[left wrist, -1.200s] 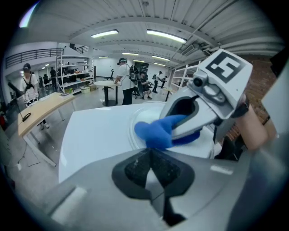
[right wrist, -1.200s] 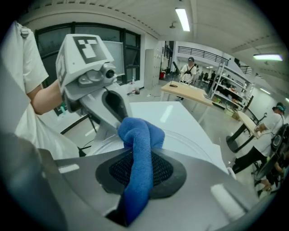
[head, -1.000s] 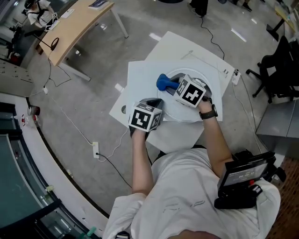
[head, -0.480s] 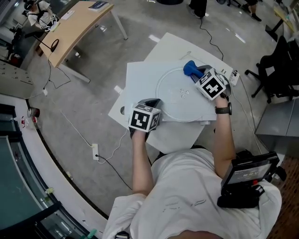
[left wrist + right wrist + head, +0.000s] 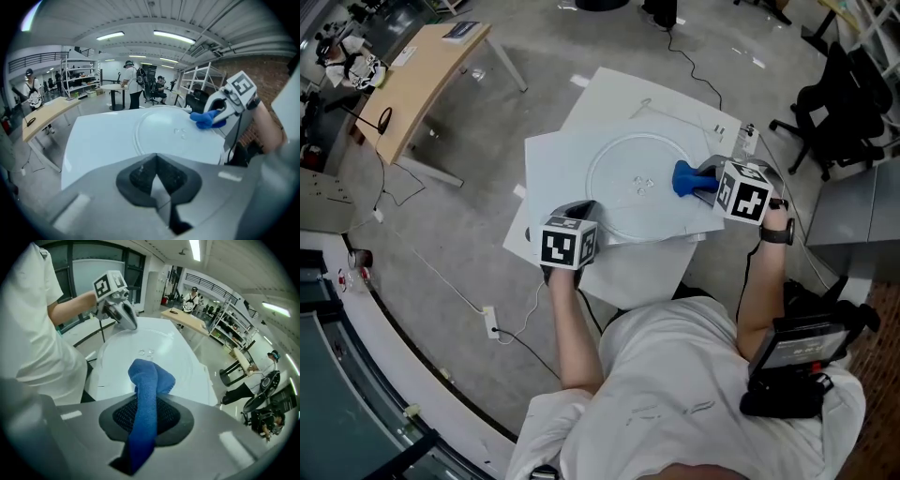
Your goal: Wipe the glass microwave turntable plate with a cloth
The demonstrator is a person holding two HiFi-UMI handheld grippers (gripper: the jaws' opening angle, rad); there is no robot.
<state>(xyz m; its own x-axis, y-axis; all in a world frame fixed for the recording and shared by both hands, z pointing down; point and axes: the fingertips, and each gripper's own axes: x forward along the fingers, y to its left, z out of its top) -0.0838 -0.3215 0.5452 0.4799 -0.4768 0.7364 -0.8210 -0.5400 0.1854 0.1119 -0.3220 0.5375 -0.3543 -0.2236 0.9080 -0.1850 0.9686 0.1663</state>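
One blue cloth (image 5: 149, 392) in right gripper (image 5: 699, 180)

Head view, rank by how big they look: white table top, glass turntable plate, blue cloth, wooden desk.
1. white table top, clearly largest.
2. glass turntable plate.
3. blue cloth, smallest.
The wooden desk looks roughly plate-sized, but it stands farther from the camera, so I leave it unranked.
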